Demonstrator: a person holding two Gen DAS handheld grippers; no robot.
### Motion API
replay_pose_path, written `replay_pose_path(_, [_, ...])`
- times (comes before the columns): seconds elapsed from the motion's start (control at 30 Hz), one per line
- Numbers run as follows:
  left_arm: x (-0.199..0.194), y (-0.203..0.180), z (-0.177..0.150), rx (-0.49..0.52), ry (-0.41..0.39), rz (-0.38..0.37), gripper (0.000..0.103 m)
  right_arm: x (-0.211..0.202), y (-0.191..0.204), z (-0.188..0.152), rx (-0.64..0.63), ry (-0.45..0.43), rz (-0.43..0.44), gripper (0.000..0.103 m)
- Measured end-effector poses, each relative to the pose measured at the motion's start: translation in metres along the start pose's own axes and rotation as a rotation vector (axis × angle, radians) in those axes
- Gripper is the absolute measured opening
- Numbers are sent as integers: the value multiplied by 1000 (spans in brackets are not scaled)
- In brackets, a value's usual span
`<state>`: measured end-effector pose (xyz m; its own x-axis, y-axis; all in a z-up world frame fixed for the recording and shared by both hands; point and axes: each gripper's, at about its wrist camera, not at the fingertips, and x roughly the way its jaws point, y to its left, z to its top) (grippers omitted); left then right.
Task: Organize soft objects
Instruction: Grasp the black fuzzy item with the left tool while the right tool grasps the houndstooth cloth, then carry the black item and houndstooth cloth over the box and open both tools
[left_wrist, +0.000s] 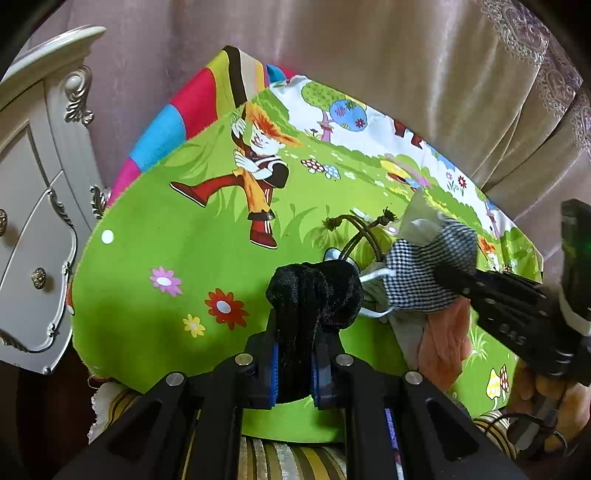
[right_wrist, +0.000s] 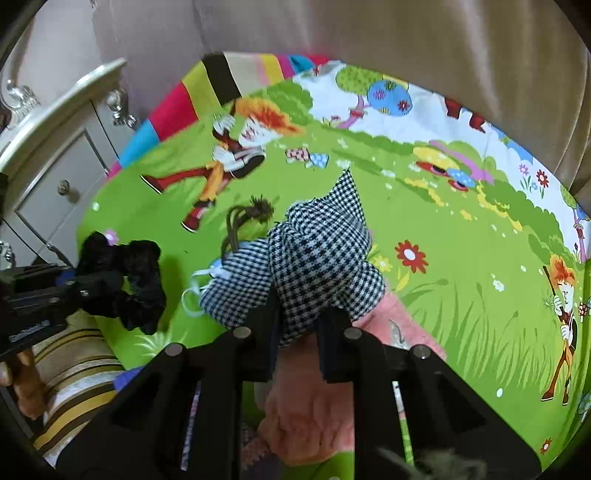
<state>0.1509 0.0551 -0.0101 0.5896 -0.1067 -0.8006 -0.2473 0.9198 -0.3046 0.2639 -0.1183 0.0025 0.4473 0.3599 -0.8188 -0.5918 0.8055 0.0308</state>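
Two handheld grippers work over a bright green cartoon-printed sheet (left_wrist: 155, 229) covered with flowers, mushrooms and a red-haired figure. The left gripper (left_wrist: 295, 354) has its jaws drawn in narrow, pinching a black velvety cloth (left_wrist: 314, 295), which bunches in a dark lump above the blue-padded fingertips and is lifted just off the sheet. To its right, the right gripper (right_wrist: 299, 332) has its jaws clamped tight on a black-and-white houndstooth cloth (right_wrist: 317, 258), whose point stands up beyond the fingers. Between the two cloths lies a small heap of other soft things on the sheet: a white face mask with thin ear loops (left_wrist: 373, 291) and a brown knotted cord (left_wrist: 365, 229). A peach-pink fuzzy cloth (right_wrist: 306, 410) lies under the right gripper, partly hidden. A cream carved cabinet (left_wrist: 40, 206) stands to the left, and a beige curtain (left_wrist: 424, 74) hangs behind
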Motion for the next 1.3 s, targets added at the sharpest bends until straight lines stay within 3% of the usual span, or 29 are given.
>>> replay_pose_path(0.33, [-24, -2, -6, -19, -62, 5, 13, -62, -2, -4, 45, -126, 24, 19])
replay_pose_path(0.6, [-49, -16, -19, -4, -107, -29, 13, -109, -13, -27, 114, -184, 11, 19])
replay_pose_path(0.87, [-71, -47, -35, 49, -138, -104, 13, -156, -31, -69, 193, -215, -23, 19])
replay_pose_path(1.3, [-91, -124, -69, 187, -110, -241, 13, -223, -64, -146, 308, -242, -152, 19])
